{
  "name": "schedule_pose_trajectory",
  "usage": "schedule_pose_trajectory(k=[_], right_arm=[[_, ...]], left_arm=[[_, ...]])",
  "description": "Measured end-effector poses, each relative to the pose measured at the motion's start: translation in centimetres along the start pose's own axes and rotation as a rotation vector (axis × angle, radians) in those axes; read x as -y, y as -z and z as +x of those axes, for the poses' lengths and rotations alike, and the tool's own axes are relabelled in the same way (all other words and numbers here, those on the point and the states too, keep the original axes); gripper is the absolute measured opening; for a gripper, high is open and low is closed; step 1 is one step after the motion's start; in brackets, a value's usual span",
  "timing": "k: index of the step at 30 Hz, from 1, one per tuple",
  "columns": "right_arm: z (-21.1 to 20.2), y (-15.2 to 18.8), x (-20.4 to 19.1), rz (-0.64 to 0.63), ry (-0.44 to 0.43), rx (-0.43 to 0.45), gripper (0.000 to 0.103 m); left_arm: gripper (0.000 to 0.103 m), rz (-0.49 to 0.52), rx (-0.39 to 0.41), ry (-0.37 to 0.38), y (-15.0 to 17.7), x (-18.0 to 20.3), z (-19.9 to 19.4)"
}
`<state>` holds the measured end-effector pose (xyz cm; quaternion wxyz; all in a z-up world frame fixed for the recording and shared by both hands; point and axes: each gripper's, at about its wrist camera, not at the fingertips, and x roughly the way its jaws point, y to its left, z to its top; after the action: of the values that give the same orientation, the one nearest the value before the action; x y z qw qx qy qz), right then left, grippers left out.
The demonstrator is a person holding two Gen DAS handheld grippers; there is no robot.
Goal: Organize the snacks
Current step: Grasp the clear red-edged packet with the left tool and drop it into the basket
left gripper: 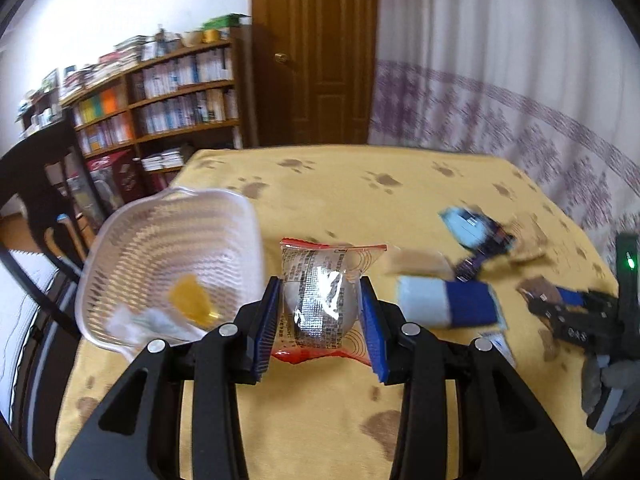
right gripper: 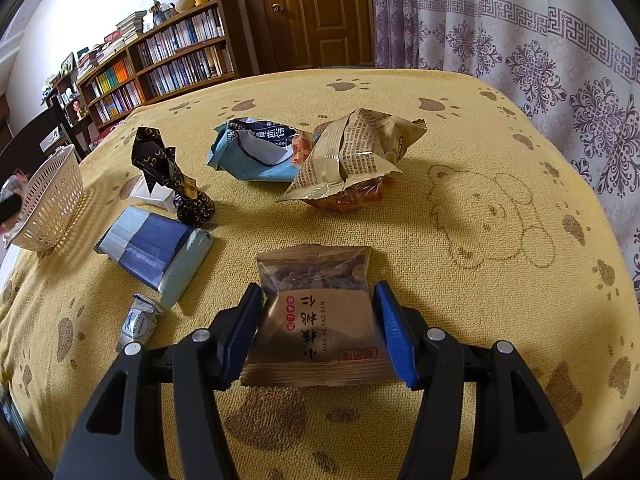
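The left gripper [left gripper: 320, 316] was clamped on a red-edged egg packet [left gripper: 320, 300], white basket [left gripper: 132, 248] just left of its fingers, while the right gripper [right gripper: 320, 328] pinched a walnut packet [right gripper: 316, 320]; slick film might slip from either hold.

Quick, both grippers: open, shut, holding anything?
Left gripper: shut on the red-edged snack packet.
Right gripper: shut on the brown nut packet.
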<state>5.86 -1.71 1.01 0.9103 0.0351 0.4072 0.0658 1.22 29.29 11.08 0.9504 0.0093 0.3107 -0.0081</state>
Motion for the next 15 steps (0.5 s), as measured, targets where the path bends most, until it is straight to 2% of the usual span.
schedule_pose_trajectory(k=[8, 11, 15], right_arm=[[0.0, 0.0, 0.0, 0.000, 0.000, 0.000, 0.059], [0.0, 0.0, 0.0, 0.000, 0.000, 0.000, 0.059], [0.0, 0.0, 0.0, -0.001, 0.000, 0.000, 0.059]], left_arm=[[0.040, -0.088, 0.057, -0.106, -1.4, -5.3, -1.0], [0.040, -0.137, 0.037, -0.157, -1.6, -7.4, -0.3], [0.041, -0.178, 0.030, -0.187, -1.6, -8.9, -0.3]])
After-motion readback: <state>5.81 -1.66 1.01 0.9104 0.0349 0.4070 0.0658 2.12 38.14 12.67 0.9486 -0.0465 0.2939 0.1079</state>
